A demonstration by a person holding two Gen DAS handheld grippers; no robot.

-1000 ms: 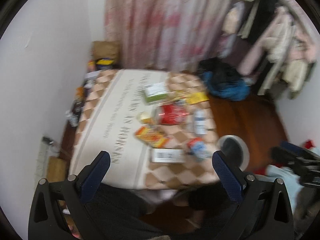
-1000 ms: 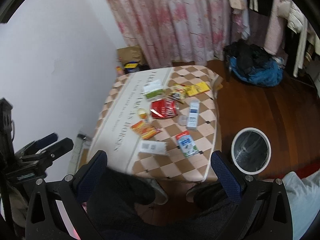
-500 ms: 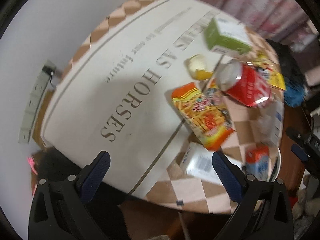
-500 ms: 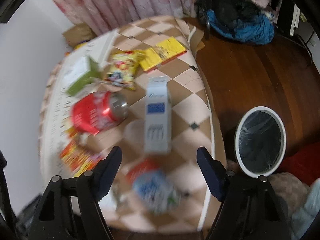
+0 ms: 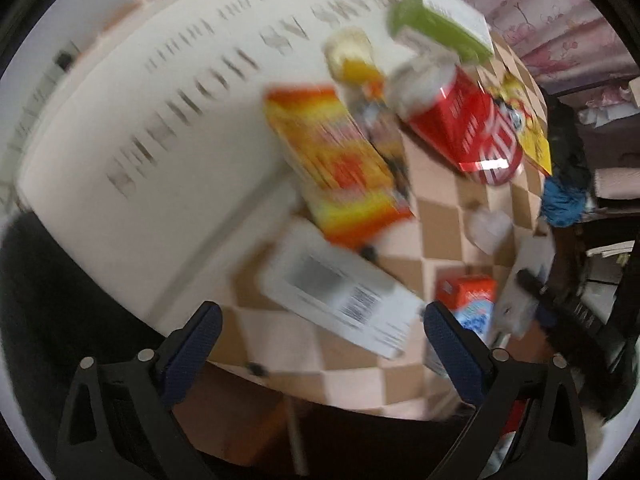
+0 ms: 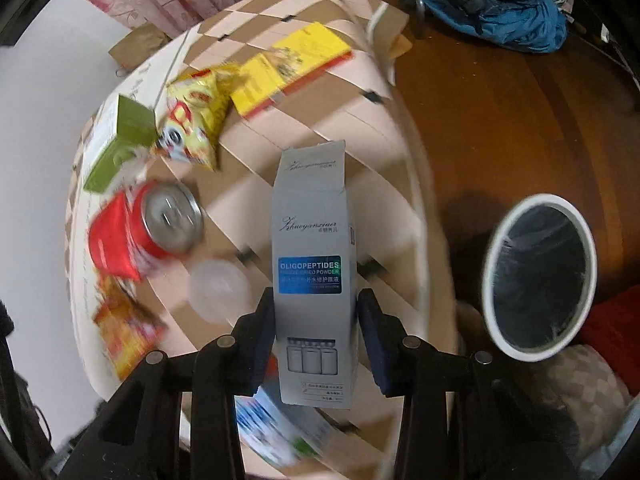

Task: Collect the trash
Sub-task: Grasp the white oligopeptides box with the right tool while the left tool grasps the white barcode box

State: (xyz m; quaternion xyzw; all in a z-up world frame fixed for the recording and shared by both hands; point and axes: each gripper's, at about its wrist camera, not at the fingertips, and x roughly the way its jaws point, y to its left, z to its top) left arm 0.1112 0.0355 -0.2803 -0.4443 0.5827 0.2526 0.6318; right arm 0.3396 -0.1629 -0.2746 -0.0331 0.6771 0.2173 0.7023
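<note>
As its jaws close, right gripper (image 6: 316,320) pinches grey carton (image 6: 312,248), left gripper (image 5: 320,332) spread wide

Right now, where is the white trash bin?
In the right wrist view, the white trash bin stands on the wooden floor at the right, beside the table's edge.

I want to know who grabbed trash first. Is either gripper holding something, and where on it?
The right gripper is closing its fingers on the long sides of the grey box, near its lower end. The left gripper is open, holding nothing.
</note>
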